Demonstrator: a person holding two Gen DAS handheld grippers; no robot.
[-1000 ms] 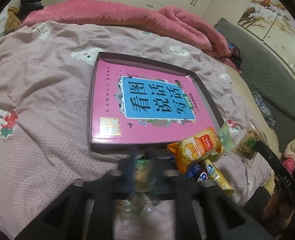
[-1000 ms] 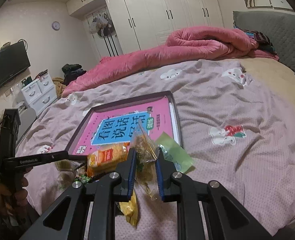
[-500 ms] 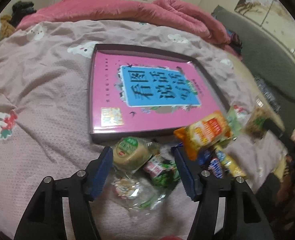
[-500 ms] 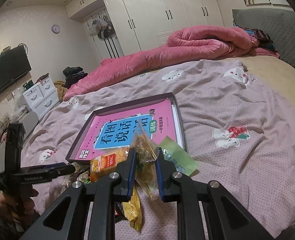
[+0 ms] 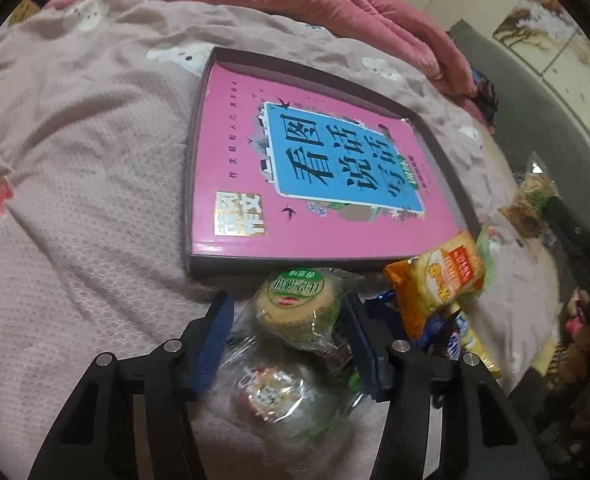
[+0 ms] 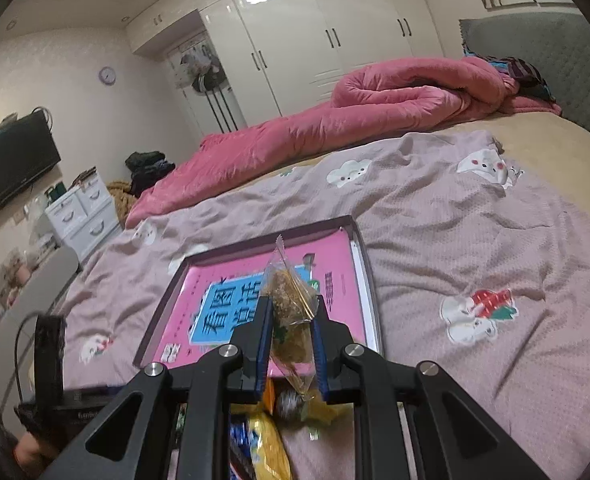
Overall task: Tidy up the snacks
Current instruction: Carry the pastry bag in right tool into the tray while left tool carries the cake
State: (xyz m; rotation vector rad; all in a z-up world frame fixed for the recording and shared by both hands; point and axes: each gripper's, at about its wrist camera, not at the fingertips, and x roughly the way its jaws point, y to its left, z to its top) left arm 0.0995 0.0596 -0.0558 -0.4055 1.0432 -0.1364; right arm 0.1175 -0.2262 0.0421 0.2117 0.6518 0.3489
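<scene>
Crinkly clear snack packet [image 6: 291, 312], brown crumbly filling, stands pinched upright in the right gripper [image 6: 292, 320] at centre frame, above the shallow tray [image 6: 369, 280]. Lower centre, left gripper [image 5: 289, 316] jaws gape wide around a round wrapped pastry [image 5: 297, 304] on the nubbly bedspread [image 5: 79, 152].

One tray [image 5: 199, 184], one book [image 5: 315, 176], two grippers [image 5: 287, 320] [image 6: 291, 320]

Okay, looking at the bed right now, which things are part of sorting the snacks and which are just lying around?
Part of the job:
- round green-label cake between the open left tool
- clear snack packet clamped in the right tool
- orange snack bag
- dark tray holding the pink book

Just lying about:
- pink quilt
- TV
- white drawers
</scene>
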